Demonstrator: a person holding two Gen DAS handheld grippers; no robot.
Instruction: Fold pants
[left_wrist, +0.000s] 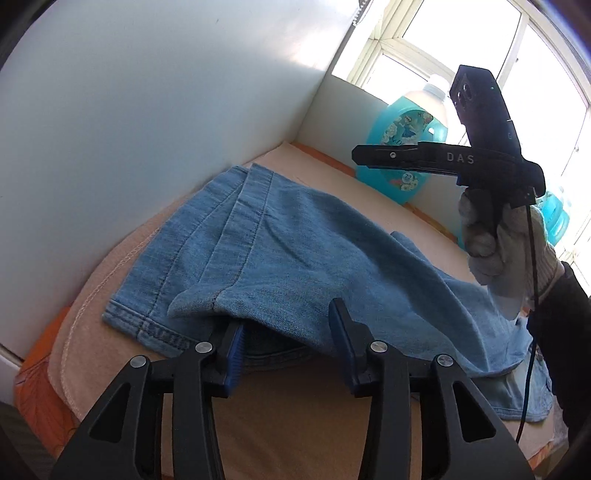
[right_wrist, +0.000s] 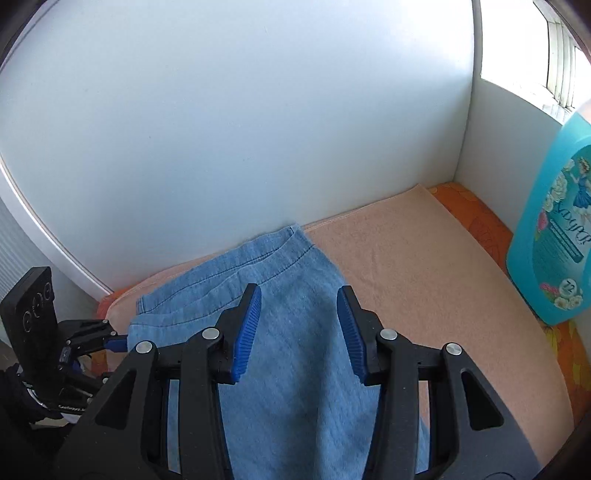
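Note:
Light blue denim pants (left_wrist: 280, 243) lie on a peach towel (left_wrist: 122, 354), the leg hems toward the white wall. My left gripper (left_wrist: 291, 332) is open at the near edge of the folded denim, its left pad tucked at the fold's opening, gripping nothing. My right gripper (left_wrist: 360, 155), held by a gloved hand, hovers above the far side of the pants. In the right wrist view the right gripper (right_wrist: 299, 314) is open and empty above the pants (right_wrist: 295, 332). The left gripper (right_wrist: 110, 341) shows at the lower left there, at the denim's edge.
A white wall (right_wrist: 221, 110) borders the towel (right_wrist: 424, 266) closely at the back. A turquoise detergent bottle (right_wrist: 554, 229) stands at the right on an orange patterned cloth (right_wrist: 476, 218). A second blue bottle (left_wrist: 554, 218) stands by the window (left_wrist: 461, 37).

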